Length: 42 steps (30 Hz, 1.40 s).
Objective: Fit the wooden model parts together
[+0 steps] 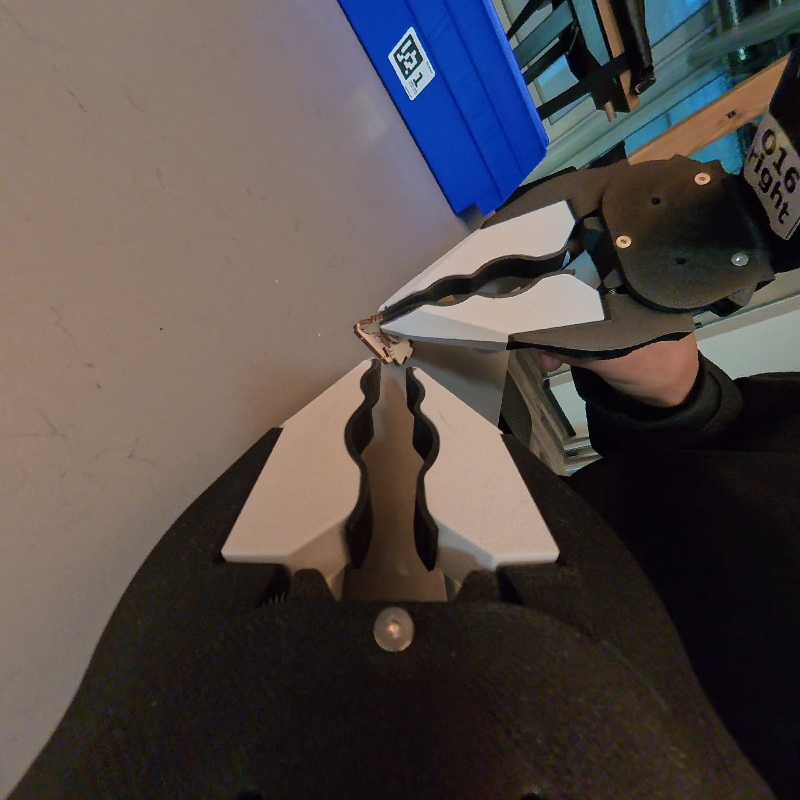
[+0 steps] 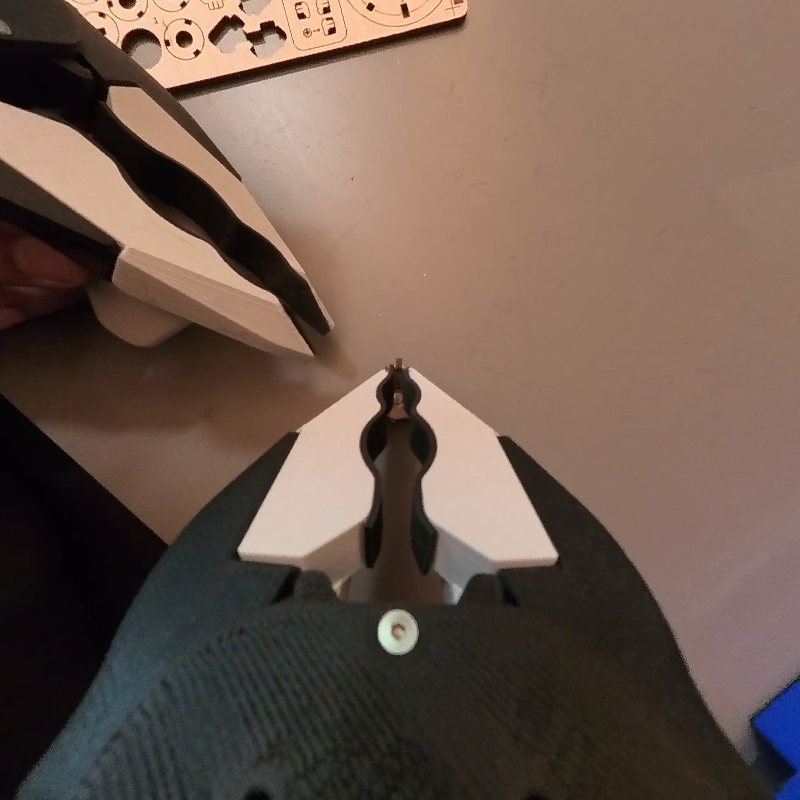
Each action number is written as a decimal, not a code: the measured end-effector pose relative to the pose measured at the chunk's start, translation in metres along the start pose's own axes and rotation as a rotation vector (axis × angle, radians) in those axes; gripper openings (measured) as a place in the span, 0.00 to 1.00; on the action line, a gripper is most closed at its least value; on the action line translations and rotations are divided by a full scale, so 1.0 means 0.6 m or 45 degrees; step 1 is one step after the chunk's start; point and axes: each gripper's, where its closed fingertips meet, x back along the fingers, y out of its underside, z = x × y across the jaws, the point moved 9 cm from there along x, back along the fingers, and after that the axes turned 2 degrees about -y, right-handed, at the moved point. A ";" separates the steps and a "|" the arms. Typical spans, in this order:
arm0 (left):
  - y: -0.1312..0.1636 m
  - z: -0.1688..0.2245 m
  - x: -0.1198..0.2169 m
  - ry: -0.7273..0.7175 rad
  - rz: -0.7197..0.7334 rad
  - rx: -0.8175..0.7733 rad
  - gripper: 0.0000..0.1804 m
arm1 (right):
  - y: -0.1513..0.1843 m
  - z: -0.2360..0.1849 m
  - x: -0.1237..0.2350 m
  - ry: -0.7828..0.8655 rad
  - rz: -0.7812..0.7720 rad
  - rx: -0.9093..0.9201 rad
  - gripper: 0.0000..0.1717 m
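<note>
Above bare table [image 1: 173,303], right gripper [image 1: 381,322] pinches a wooden piece [image 1: 383,342]; left gripper [image 1: 393,368] narrowly parted, unladen.

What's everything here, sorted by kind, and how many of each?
Hand-held grippers: 2, left open, right pinching a small wooden piece.
Wooden cut-out sheets: 1.
Small wooden pieces: 1.
Blue bins: 1.
Tables: 1.
Total: 6.

The small, flat, pale laser-cut wooden piece [image 1: 381,340], with dark scorched edges and toothed notches, hangs tilted above the grey desk [image 1: 173,259]. It is pinched at the closed tips of the right tool [image 1: 383,322], jutting toward seven o'clock, just above the left tool's [image 1: 393,368] parted tips.
</note>
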 end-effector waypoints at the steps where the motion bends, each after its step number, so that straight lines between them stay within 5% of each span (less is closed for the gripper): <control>1: 0.000 0.000 0.000 0.000 0.000 0.000 0.05 | 0.000 0.000 0.000 0.000 0.001 -0.004 0.00; 17: 0.000 0.000 0.001 0.010 0.007 0.004 0.06 | 0.007 0.001 -0.001 -0.007 0.043 -0.215 0.00; 42: -0.002 -0.001 0.005 0.032 0.031 0.016 0.03 | -0.013 -0.003 -0.004 0.029 -0.159 -0.100 0.01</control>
